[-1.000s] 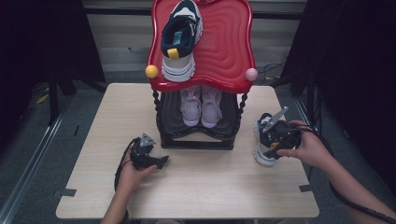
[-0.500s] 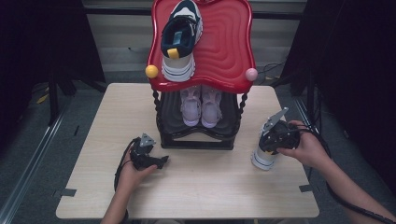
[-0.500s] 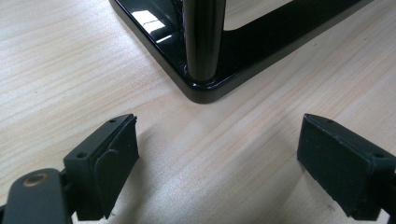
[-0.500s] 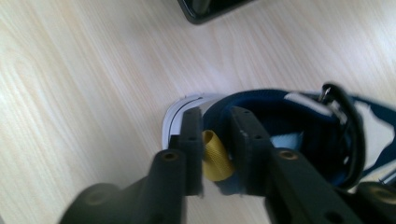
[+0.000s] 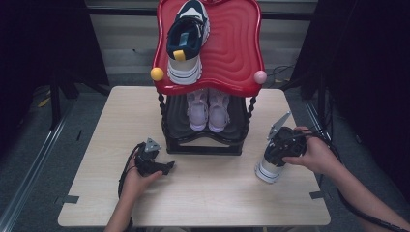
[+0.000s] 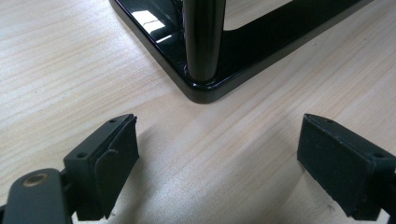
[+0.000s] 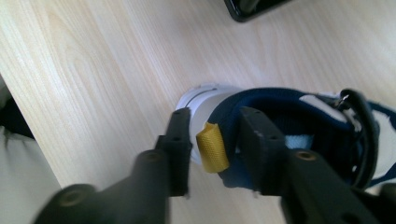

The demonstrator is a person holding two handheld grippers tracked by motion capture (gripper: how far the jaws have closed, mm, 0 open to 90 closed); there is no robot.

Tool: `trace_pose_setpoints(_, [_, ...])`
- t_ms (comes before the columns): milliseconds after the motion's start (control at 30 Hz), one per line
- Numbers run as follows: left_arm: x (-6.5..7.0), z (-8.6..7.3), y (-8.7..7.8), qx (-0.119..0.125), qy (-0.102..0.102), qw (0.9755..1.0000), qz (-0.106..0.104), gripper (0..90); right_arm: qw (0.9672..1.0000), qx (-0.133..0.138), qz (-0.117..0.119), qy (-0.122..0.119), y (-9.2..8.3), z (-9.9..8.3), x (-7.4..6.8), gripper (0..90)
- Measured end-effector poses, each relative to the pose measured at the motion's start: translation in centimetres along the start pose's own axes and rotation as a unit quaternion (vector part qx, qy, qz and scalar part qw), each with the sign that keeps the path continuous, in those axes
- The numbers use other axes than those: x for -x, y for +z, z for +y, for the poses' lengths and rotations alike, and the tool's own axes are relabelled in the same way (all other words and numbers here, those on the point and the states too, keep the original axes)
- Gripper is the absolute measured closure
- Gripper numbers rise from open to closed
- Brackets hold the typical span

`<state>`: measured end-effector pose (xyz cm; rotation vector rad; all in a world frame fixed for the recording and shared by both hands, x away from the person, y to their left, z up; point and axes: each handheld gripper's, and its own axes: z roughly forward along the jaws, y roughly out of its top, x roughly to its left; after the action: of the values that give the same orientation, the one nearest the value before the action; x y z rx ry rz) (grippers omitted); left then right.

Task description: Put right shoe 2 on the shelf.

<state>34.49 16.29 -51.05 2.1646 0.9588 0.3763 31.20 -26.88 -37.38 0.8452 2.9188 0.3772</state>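
R gripper (image 5: 283, 151) has jaws straddling the heel collar w/ yellow pull tab of the navy-white sneaker (image 5: 269, 169), right of the rack (image 5: 208, 58), having just reopened a bit, probably for carrying; L gripper (image 5: 153, 163) idles, jaws spread, near rack's base.

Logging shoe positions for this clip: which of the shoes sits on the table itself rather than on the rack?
The navy-and-white sneaker at the right gripper, its heel collar between the jaws. Its mate lies on the red top shelf; the pink pair sits on the lower shelf.
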Motion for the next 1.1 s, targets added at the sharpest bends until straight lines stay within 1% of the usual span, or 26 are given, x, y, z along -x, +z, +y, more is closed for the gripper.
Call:
trace_pose_setpoints(33, [0.0, 0.0, 0.0, 0.0, 0.0, 1.0, 0.0, 12.1, 1.0, -0.004, 0.004, 0.008, 0.1, 0.0, 0.1, 58.4])
trace_pose_setpoints(100, [0.0, 0.0, 0.0, 0.0, 0.0, 1.0, 0.0, 12.1, 0.9998, -0.017, 0.004, 0.006, 0.4, 0.0, 0.3, 58.2])
trace_pose_setpoints(200, [0.0, 0.0, 0.0, 0.0, 0.0, 1.0, 0.0, 12.1, 0.999, -0.032, 0.022, 0.023, 1.0, -0.1, 0.5, 56.0])
trace_pose_setpoints(233, [0.0, 0.0, 0.0, 0.0, 0.0, 1.0, 0.0, 12.1, 0.999, -0.031, 0.024, 0.02, 1.2, -0.2, 0.7, 56.0])
trace_pose_setpoints(267, [0.0, 0.0, 0.0, 0.0, 0.0, 1.0, 0.0, 12.1, 0.9985, -0.038, 0.028, 0.029, 1.4, -0.2, 0.7, 56.0])
trace_pose_setpoints(300, [0.0, 0.0, 0.0, 0.0, 0.0, 1.0, 0.0, 12.1, 0.9983, -0.04, 0.03, 0.031, 1.6, -0.3, 0.8, 56.1])
trace_pose_setpoints(333, [0.0, 0.0, 0.0, 0.0, 0.0, 1.0, 0.0, 12.1, 0.9984, -0.041, 0.028, 0.026, 1.9, -0.3, 1.0, 56.1])
trace_pose_setpoints(367, [0.0, 0.0, 0.0, 0.0, 0.0, 1.0, 0.0, 12.1, 0.9979, -0.046, 0.031, 0.034, 2.1, -0.3, 0.9, 56.0])
trace_pose_setpoints(400, [0.0, 0.0, 0.0, 0.0, 0.0, 1.0, 0.0, 12.1, 0.9975, -0.049, 0.037, 0.034, 2.3, -0.3, 1.0, 55.6])
trace_pose_setpoints(433, [0.0, 0.0, 0.0, 0.0, 0.0, 1.0, 0.0, 12.1, 0.9979, -0.048, 0.036, 0.025, 2.6, -0.4, 1.1, 55.6])
trace_pose_setpoints(467, [0.0, 0.0, 0.0, 0.0, 0.0, 1.0, 0.0, 12.1, 0.997, -0.053, 0.04, 0.041, 2.7, -0.2, 1.0, 55.6])
trace_pose_setpoints(500, [0.0, 0.0, 0.0, 0.0, 0.0, 1.0, 0.0, 12.1, 0.9963, -0.05, 0.05, 0.049, 2.8, -0.2, 0.9, 55.7])
trace_pose_setpoints(533, [0.0, 0.0, 0.0, 0.0, 0.0, 1.0, 0.0, 12.1, 0.997, -0.053, 0.043, 0.037, 3.0, -0.2, 1.1, 55.7])
trace_pose_setpoints(567, [0.0, 0.0, 0.0, 0.0, 0.0, 1.0, 0.0, 12.1, 0.9962, -0.054, 0.051, 0.046, 3.0, -0.1, 1.0, 56.3])
trace_pose_setpoints(633, [0.0, 0.0, 0.0, 0.0, 0.0, 1.0, 0.0, 12.1, 0.9966, -0.054, 0.045, 0.042, 3.3, -0.1, 1.2, 57.7])
trace_pose_setpoints(667, [0.0, 0.0, 0.0, 0.0, 0.0, 1.0, 0.0, 12.1, 0.9959, -0.055, 0.053, 0.048, 3.3, 0.0, 1.1, 58.2])
trace_pose_setpoints(700, [0.0, 0.0, 0.0, 0.0, 0.0, 1.0, -0.001, 12.1, 0.9959, -0.056, 0.055, 0.046, 3.5, 0.0, 1.2, 58.7])
trace_pose_setpoints(767, [0.0, 0.0, 0.0, 0.0, -0.001, 1.0, -0.001, 12.1, 0.995, -0.059, 0.061, 0.052, 3.7, 0.0, 1.1, 59.8])
trace_pose_setpoints(800, [0.0, 0.0, 0.0, 0.0, 0.0, 1.0, 0.0, 12.1, 0.9948, -0.063, 0.06, 0.052, 3.8, 0.0, 1.1, 60.1])
trace_pose_setpoints(833, [0.0, 0.0, 0.0, 0.0, 0.0, 1.0, 0.0, 12.1, 0.9952, -0.062, 0.053, 0.054, 4.0, 0.0, 1.1, 60.5])
trace_pose_setpoints(867, [0.0, 0.0, 0.0, 0.0, 0.0, 1.0, -0.001, 12.1, 0.9947, -0.065, 0.06, 0.052, 4.0, 0.1, 1.1, 60.7])
trace_pose_setpoints(933, [0.0, 0.0, 0.0, 0.0, 0.0, 1.0, 0.0, 12.0, 0.994, -0.069, 0.062, 0.057, 4.1, 0.1, 1.2, 60.9])
trace_pose_setpoints(1000, [0.0, 0.0, 0.0, 0.0, 0.0, 1.0, 0.0, 12.0, 0.9936, -0.075, 0.061, 0.06, 4.2, 0.1, 1.2, 61.2])
trace_pose_setpoints(1100, [0.0, 0.0, 0.0, 0.0, 0.0, 1.0, 0.0, 12.0, 0.9932, -0.082, 0.061, 0.055, 4.3, 0.2, 1.2, 61.9])
